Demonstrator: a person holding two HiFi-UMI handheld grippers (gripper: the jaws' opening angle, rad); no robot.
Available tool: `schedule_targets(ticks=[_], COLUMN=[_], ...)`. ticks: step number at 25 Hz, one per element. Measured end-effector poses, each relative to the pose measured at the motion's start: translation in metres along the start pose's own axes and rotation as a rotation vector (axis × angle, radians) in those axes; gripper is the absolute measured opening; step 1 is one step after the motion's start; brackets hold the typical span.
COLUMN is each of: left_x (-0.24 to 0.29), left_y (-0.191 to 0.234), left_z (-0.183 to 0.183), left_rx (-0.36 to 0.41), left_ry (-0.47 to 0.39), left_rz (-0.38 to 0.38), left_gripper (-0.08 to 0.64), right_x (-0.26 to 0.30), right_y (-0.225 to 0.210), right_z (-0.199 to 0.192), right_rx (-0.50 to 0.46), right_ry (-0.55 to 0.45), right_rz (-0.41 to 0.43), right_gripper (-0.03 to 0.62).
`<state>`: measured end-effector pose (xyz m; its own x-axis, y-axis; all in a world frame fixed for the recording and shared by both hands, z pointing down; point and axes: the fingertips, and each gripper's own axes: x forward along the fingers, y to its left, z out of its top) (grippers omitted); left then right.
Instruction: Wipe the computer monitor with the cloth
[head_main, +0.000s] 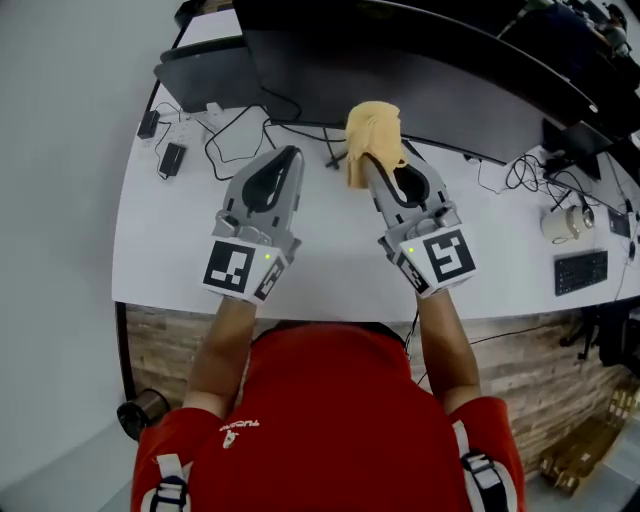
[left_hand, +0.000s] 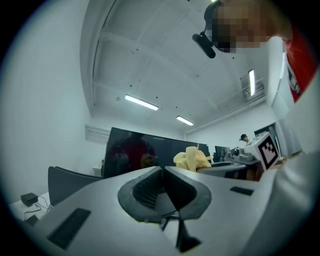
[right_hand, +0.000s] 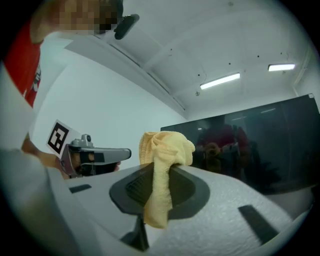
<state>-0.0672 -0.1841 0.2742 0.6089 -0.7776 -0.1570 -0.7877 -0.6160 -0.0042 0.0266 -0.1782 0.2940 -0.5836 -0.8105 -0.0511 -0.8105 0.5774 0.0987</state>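
The right gripper (head_main: 368, 162) is clamped on the yellow cloth (head_main: 372, 125). One end bunches up past its tips and a tail hangs down between the jaws. The left gripper (head_main: 290, 158) rides beside it, jaws closed together with nothing in them, so it looks spare for now.

From the cloth, the computer monitor (head_main: 400, 80) lies straight ahead and a little above. It is a wide dark screen whose long axis runs left to right along the back of the tabletop (head_main: 330, 260). The right gripper is the nearer one. In its own view the cloth (right_hand: 165, 150) stands just short of the glass (right_hand: 250, 145), apparently not touching yet. The next move is probably a short push forward and then sweeps along the screen's length.

The tabletop is white and mostly bare near the person. Black cables (head_main: 235, 130) trail by the monitor's foot, and a keyboard (head_main: 580, 270) sits off to the right. Beyond are white walls and ceiling strip lights (left_hand: 141, 102).
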Motion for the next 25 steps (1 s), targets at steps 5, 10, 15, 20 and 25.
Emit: schedule_targets(ticks=[5, 10, 15, 20, 25], left_x=[0.01, 0.016, 0.02, 0.025, 0.028], left_y=[-0.039, -0.067, -0.086, -0.098, -0.101], left_z=[-0.012, -0.029, -0.042, -0.047, -0.048], left_rx=[-0.002, -0.004, -0.01, 0.004, 0.016], left_ry=[0.011, 0.041, 0.069, 0.086, 0.095], left_rz=[-0.005, -0.004, 0.003, -0.001, -0.002], left_gripper=[0.018, 0.018, 0.018, 0.018, 0.018], right_x=[-0.037, -0.064, -0.081, -0.086, -0.086], right_y=[-0.008, -0.014, -0.023, -0.028, -0.031], right_z=[-0.026, -0.045, -0.06, -0.063, -0.064], right_rx=[0.072, 0.11, 0.122, 0.132, 0.145], right_ry=[-0.009, -0.011, 0.007, -0.004, -0.018], right_rz=[-0.026, -0.025, -0.019, -0.005, 0.005], right_gripper=[0.066, 0.064, 0.063, 0.063, 0.063])
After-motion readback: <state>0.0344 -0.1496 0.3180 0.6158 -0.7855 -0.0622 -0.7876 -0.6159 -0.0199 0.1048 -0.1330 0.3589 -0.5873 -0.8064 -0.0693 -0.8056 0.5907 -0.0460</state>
